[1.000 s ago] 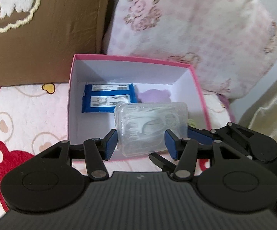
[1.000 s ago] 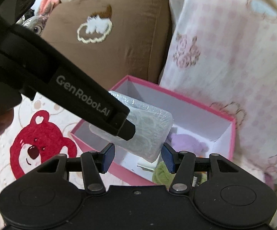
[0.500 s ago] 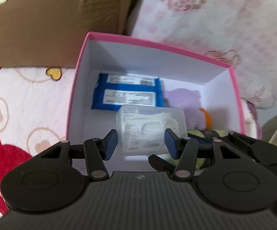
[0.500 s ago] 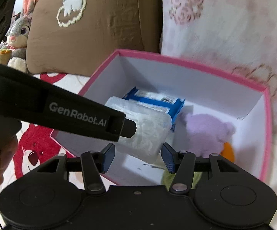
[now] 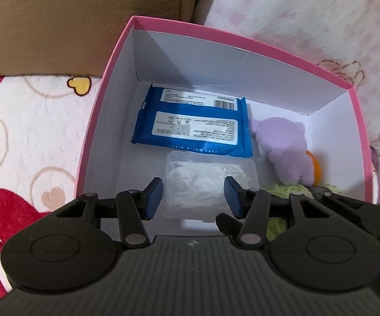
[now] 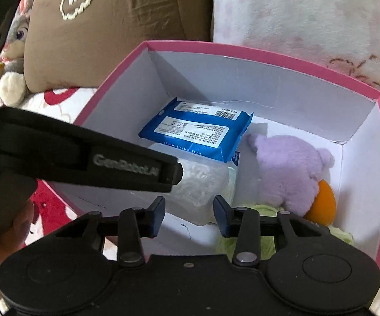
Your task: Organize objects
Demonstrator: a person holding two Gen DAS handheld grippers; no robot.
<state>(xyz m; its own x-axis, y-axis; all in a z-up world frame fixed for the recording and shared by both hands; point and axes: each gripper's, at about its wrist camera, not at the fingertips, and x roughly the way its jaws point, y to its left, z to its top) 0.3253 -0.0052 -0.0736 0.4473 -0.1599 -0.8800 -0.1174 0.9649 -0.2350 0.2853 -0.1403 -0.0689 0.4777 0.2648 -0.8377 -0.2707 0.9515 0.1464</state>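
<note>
Below me lies a bear-print blanket (image 5: 32, 137), pale with red bears. The pink box (image 5: 105, 84) sits on it at twelve o'clock, with a brown cushion (image 5: 84, 18) at eleven and a pink floral pillow (image 5: 321, 18) at one.

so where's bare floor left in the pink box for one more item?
Free: the white strip of the pink box along its left wall, beside the blue wipes pack and the clear plastic case, and a thin band behind the pack at the back wall. Crowded: the right side, with the purple plush, an orange piece and green yarn.
</note>
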